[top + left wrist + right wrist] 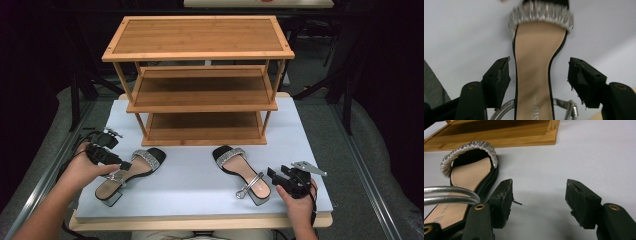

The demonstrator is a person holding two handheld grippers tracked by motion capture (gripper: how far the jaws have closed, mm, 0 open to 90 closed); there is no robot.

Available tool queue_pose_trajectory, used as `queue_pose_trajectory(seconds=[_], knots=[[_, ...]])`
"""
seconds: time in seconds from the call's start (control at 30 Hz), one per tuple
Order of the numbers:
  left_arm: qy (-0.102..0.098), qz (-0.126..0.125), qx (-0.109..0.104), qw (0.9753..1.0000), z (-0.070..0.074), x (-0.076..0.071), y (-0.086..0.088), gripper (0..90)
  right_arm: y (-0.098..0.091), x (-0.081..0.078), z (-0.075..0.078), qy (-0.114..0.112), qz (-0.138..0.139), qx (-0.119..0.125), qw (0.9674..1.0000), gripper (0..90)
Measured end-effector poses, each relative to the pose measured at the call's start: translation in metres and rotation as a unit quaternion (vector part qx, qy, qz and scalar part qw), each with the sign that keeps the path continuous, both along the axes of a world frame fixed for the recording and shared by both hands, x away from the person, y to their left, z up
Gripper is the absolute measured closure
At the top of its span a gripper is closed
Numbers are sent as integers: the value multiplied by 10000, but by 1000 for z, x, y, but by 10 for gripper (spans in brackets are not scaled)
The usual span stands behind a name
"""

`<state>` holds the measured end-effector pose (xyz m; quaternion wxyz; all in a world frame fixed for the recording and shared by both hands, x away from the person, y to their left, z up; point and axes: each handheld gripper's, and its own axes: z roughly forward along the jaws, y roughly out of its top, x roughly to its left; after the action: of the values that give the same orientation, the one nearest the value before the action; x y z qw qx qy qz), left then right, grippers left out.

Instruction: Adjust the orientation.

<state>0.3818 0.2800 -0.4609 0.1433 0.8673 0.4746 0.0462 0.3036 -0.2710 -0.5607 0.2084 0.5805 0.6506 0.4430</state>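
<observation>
We see a bamboo rack on the white table, two sandals before it. The left gripper gapes over the left sandal, gripping nothing; the right gripper stands wide, empty, just beside the right sandal.

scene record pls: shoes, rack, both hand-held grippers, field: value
surface: pale grey mat on a wooden table
rack: three-tier wooden shoe rack at the far side of the mat, every shelf bare
left sandal: black, silver toe band, toe towards the rack, lying on the mat
right sandal: matching one, on the mat, silver ankle strap at the heel
left hand-held gripper: jaws open, straddling the left sandal's insole, pads clear of it
right hand-held gripper: jaws open, nothing between them, right sandal beside it
shoes on rack: none
</observation>
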Motion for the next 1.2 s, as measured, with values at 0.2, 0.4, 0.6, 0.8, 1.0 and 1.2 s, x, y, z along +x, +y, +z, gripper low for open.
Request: queue_pose_trajectory(seconds=[0.2,0.4,0.6,0.8,1.0,1.2], knots=[[831,-243,830,9928,-26,15,-13,317,1,1,-1,4,28,16,10000,383],[1167,-293,896,9887,-39,19,-10,334,1,1,-1,16,55,12,10000,383],[1499,-375,808,9847,-48,18,-6,380,1,1,-2,23,60,21,10000,383],[1489,-366,882,9842,-52,20,-8,404,2,1,-1,32,75,18,10000,383],[1458,-328,856,9851,-51,19,-8,416,1,1,-2,82,68,17,9999,383],[1339,-341,852,9867,-47,15,-7,428,1,1,-2,76,62,25,9999,383]])
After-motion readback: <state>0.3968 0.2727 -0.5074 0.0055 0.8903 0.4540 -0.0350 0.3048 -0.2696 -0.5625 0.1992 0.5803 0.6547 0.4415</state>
